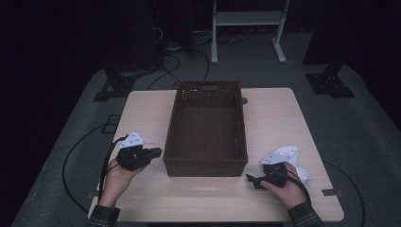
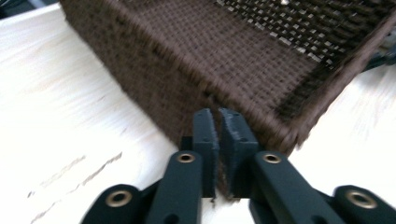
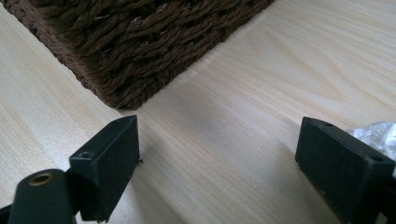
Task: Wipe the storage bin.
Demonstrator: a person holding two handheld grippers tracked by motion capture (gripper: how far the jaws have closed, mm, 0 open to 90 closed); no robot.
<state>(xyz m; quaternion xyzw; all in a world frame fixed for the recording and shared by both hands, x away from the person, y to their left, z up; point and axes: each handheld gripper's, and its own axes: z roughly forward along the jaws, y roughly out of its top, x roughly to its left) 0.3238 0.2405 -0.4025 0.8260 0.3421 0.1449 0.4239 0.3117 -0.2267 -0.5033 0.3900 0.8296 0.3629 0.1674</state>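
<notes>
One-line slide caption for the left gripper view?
Left gripper, black jaws nearly together, at the near corner of the dark brown woven basket on the pale wooden table.

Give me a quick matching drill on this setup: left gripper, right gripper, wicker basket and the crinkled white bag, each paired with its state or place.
Things:
1. left gripper
2. right gripper
3. wicker basket
4. crinkled white bag

States or places:
A. jaws wide apart over bare tabletop
B. lying by the person's right hand
C. jaws nearly together, at the basket's near corner
D. standing mid-table, nothing visible inside

Pairs: 1-C, 2-A, 3-D, 4-B
</notes>
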